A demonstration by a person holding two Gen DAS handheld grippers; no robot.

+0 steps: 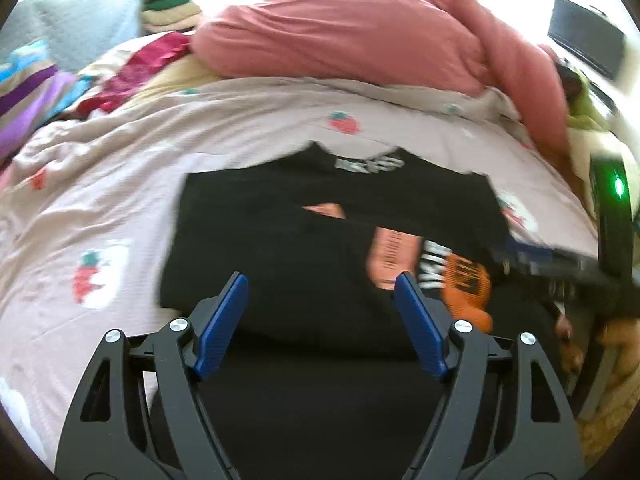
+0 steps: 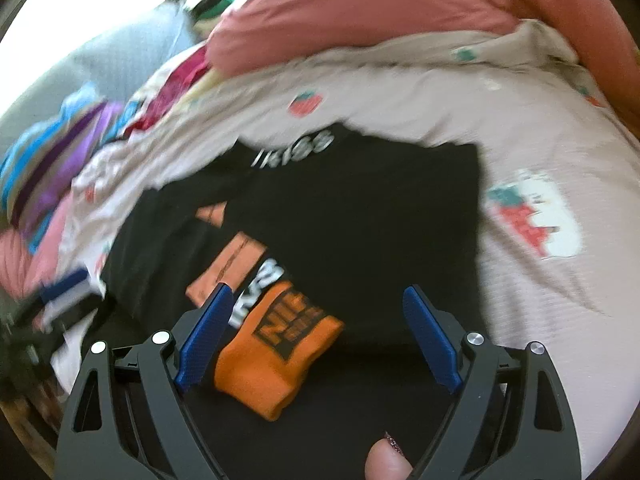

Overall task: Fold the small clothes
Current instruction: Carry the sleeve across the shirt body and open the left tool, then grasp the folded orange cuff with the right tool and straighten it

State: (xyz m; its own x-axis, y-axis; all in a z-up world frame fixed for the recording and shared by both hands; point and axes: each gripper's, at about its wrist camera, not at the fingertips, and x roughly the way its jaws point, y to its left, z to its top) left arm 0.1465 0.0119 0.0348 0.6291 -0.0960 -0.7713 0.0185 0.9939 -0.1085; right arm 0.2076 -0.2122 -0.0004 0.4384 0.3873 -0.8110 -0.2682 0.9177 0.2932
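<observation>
Right wrist view, both fingers (image 2: 320, 312) wide, black shirt (image 2: 360, 208), pink duvet (image 2: 380, 8) behind.

We see the left claw (image 1: 320, 300) spread wide over a folded black shirt (image 1: 300, 248) on the bed (image 1: 120, 184).

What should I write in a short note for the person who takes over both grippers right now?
Left gripper: open, holds nothing.
Right gripper: open, holds nothing.
Black T-shirt lies on the strawberry-print cover, sides already folded in; its orange cuff lies on top near the bottom edge.
Left: fold the bottom up toward the collar.
</observation>
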